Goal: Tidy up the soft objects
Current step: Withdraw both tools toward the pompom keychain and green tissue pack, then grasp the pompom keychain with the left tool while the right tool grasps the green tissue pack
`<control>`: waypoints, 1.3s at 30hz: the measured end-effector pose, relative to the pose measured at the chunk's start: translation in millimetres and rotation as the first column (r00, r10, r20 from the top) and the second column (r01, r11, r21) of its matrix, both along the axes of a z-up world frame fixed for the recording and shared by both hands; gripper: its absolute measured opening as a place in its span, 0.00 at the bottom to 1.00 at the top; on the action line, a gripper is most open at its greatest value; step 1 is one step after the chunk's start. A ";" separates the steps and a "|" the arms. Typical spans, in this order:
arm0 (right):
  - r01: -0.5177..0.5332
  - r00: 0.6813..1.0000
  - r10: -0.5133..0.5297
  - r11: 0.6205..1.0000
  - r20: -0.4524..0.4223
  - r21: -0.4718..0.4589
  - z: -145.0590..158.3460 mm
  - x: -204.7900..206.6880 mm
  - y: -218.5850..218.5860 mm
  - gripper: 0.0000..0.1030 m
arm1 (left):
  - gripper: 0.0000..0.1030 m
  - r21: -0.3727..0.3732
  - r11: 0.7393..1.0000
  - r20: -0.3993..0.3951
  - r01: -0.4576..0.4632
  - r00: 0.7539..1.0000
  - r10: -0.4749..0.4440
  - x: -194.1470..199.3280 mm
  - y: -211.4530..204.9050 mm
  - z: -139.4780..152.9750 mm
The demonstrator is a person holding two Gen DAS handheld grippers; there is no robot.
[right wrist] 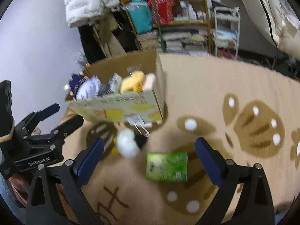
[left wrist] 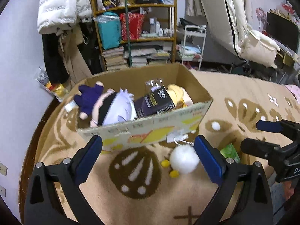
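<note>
A cardboard box stands on the beige blanket and holds a purple-and-white plush doll, a dark package and a yellow plush. A white pompom toy with yellow feet lies in front of the box, just inside the right finger of my open, empty left gripper. A green tissue pack lies between the fingers of my open, empty right gripper. The pompom and box also show in the right wrist view.
The blanket with brown paw prints covers the bed. Behind stand a cluttered wooden shelf, a white cart, hanging coats and a white wall at left. The other gripper shows in each view: right, left.
</note>
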State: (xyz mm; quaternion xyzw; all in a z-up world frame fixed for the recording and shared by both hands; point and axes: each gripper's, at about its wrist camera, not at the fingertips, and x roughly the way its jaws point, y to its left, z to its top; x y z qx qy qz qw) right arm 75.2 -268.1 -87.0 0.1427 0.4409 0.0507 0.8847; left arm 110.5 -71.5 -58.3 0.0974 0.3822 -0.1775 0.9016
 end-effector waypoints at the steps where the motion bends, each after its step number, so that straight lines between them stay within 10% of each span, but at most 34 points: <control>1: 0.002 1.000 -0.002 1.000 -0.018 0.000 -4.0 0.6 -1.2 0.99 | 0.95 -0.003 1.000 -0.018 0.004 1.000 -0.004 1.9 -1.1 -3.0; 12: 0.002 0.963 -0.011 0.999 -0.269 -0.035 -58.0 16.2 -3.5 0.99 | 0.95 -0.080 0.995 -0.160 0.054 0.985 -0.067 25.0 -12.0 -39.4; 39: -0.038 0.906 0.030 0.999 -0.423 -0.011 -106.4 44.3 18.0 0.98 | 0.92 -0.025 0.987 -0.362 0.158 0.919 -0.156 48.1 -61.0 -113.6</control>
